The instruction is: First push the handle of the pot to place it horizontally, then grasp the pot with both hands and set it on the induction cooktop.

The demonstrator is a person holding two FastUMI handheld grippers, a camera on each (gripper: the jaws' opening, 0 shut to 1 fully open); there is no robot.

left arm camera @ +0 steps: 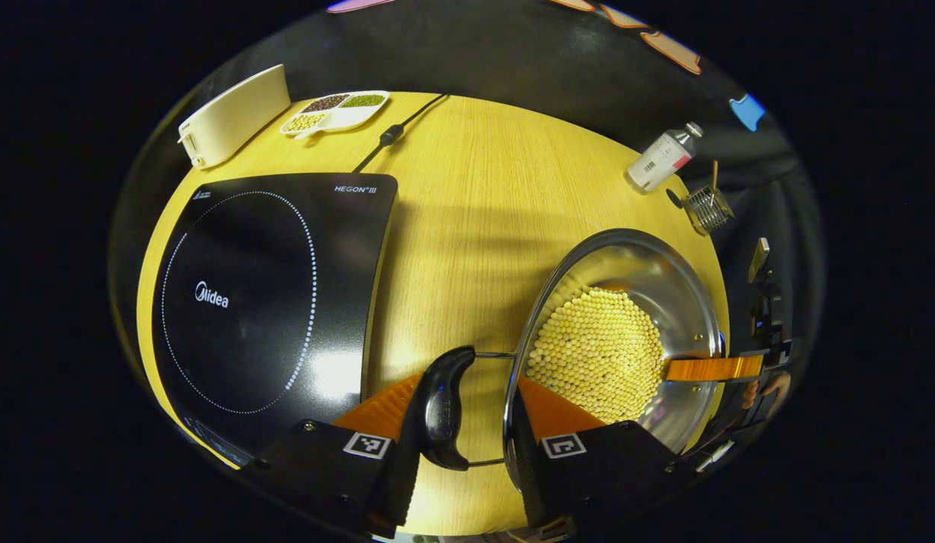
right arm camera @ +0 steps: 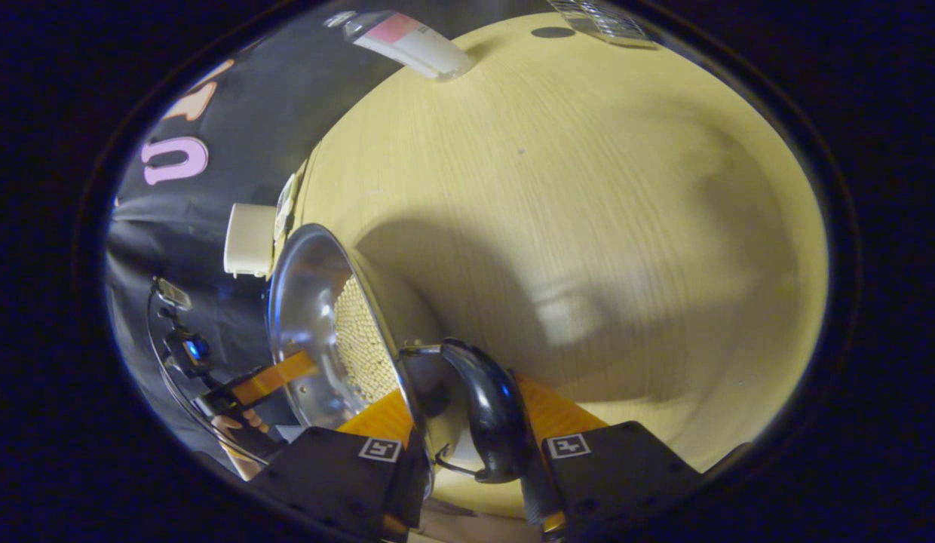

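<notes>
1. Left gripper view: your left gripper (left arm camera: 467,422) sits lowest in frame, its orange fingers (left arm camera: 381,411) spread on either side of the black handle (left arm camera: 443,407) of the pot (left arm camera: 626,264). One finger lies outside the handle, the other over the rim; whether both press you cannot tell.
2. Same view: the pot, holding pale beans (left arm camera: 599,354), stands on the wooden table (left arm camera: 467,204), to the right of the induction cooktop (left arm camera: 264,302) and apart from it.
3. Same view: at the pot's far rim, an orange finger of the other gripper (left arm camera: 712,368) reaches over the edge.
4. Far edge: a white container (left arm camera: 234,115), a divided dish (left arm camera: 335,111), a bottle (left arm camera: 662,158).
5. Right gripper view: your right gripper (right arm camera: 467,430) straddles the pot's second handle (right arm camera: 490,415), fingers parted; you cannot tell whether they grip it.
</notes>
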